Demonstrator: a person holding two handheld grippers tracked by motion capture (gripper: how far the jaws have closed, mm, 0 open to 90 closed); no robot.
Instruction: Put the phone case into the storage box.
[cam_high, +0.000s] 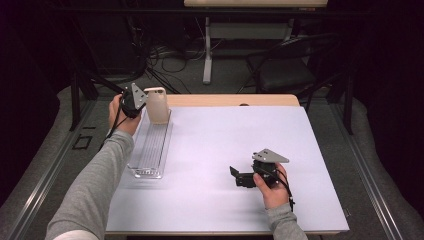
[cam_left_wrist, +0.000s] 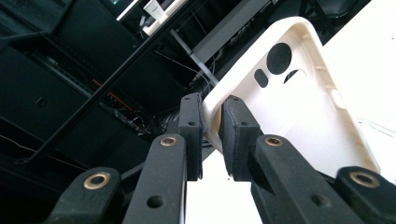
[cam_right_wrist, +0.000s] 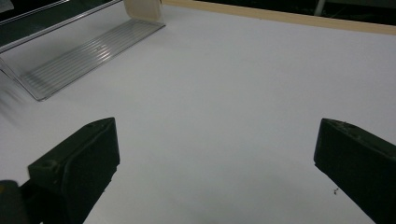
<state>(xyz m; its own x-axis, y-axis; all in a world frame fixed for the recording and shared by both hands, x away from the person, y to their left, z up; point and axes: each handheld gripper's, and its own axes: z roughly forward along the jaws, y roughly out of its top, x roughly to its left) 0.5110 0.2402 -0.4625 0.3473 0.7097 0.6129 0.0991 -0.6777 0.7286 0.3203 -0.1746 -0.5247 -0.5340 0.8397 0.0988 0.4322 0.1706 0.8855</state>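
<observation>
The left gripper (cam_high: 141, 101) is held up at the far left corner of the tabletop (cam_high: 220, 150), its jaws clamped on the edge of a cream phone case (cam_high: 157, 105). In the left gripper view the two black jaws pinch the case's rim (cam_left_wrist: 212, 123) between them, and the case (cam_left_wrist: 299, 102) stretches away up and to the right of the gripper (cam_left_wrist: 212, 135), its hollow inner side facing the camera, with a round camera cut-out and a smaller oval one near its far end. From above, the case stands upright just right of the left gripper, over the far end of a clear ribbed tray (cam_high: 150, 147) that lies lengthwise along the left side of the tabletop; whether the case's lower edge touches the tray cannot be told.

The right gripper (cam_high: 234, 175) sits low over the near right part of the tabletop, well apart from the case and tray, pointing left. Its jaws stand wide apart with nothing between them (cam_right_wrist: 215, 154). Seen from it, the tray (cam_right_wrist: 88, 51) lies ahead to the upper left, with the bottom of the case (cam_right_wrist: 142, 9) at the tray's far end.
</observation>
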